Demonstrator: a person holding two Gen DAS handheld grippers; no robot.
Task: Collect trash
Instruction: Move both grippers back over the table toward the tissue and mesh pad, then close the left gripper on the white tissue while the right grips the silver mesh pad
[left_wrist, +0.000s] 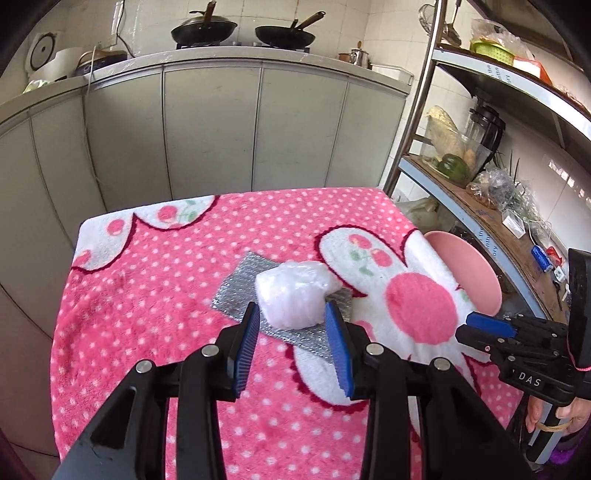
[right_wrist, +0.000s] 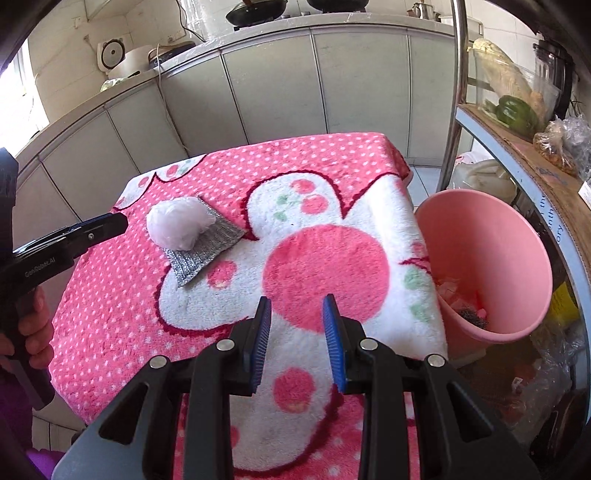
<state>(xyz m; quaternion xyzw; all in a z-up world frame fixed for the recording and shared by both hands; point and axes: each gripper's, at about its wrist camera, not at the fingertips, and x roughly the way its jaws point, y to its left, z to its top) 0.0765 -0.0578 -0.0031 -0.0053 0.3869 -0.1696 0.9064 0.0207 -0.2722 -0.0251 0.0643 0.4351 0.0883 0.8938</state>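
A crumpled white plastic ball lies on a silver foil sheet on the pink dotted blanket. My left gripper is open, and its blue fingertips flank the near side of the ball without pressing on it. In the right wrist view its tip sits just left of the ball. My right gripper is open with nothing between its pads, over the white and pink flower pattern near the blanket's right edge. A pink bin holding scraps stands just off that edge.
Grey cabinets with woks on the counter run behind the table. A metal shelf rack loaded with bags, vegetables and a blender stands at the right, close behind the bin. A person's hands hold both gripper handles.
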